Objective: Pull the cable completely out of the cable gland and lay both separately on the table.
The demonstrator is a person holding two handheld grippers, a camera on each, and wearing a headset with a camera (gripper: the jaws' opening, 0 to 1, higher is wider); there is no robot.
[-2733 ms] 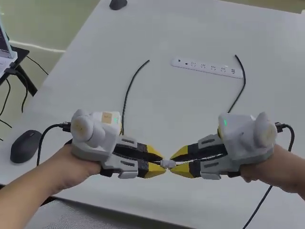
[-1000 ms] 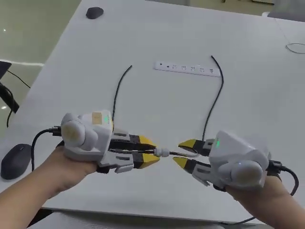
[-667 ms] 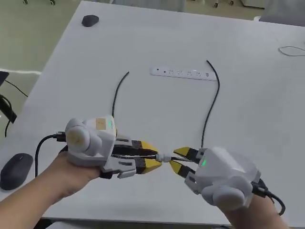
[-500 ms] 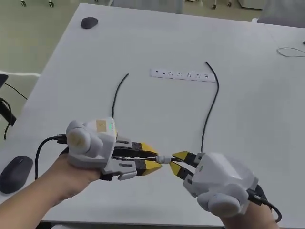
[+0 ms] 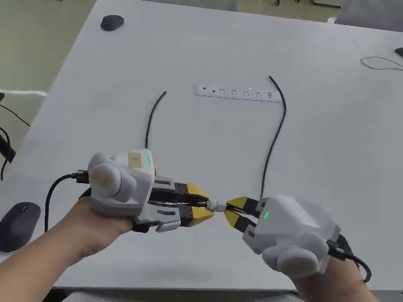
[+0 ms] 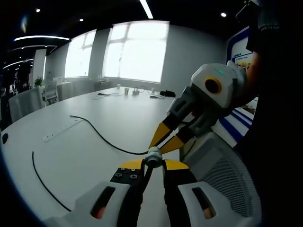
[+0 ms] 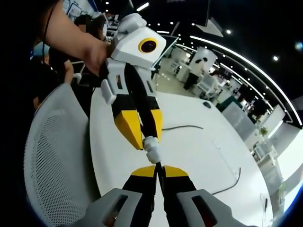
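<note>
Evidently braced for a pull: in the head view the left gripper (image 5: 203,207) clenches yellow-tipped fingers (image 5: 200,216) on the small white cable gland (image 5: 217,206), held above the pale tabletop (image 5: 189,50). The left gripper view shows the thin black cable (image 6: 106,141) trailing away. In the right gripper view, the right gripper (image 7: 160,170) pinches that cable just beside the gland.

power strip (image 5: 238,93) lies far back on the table (image 5: 327,126), loose cable (image 5: 151,119) at its left.
</note>
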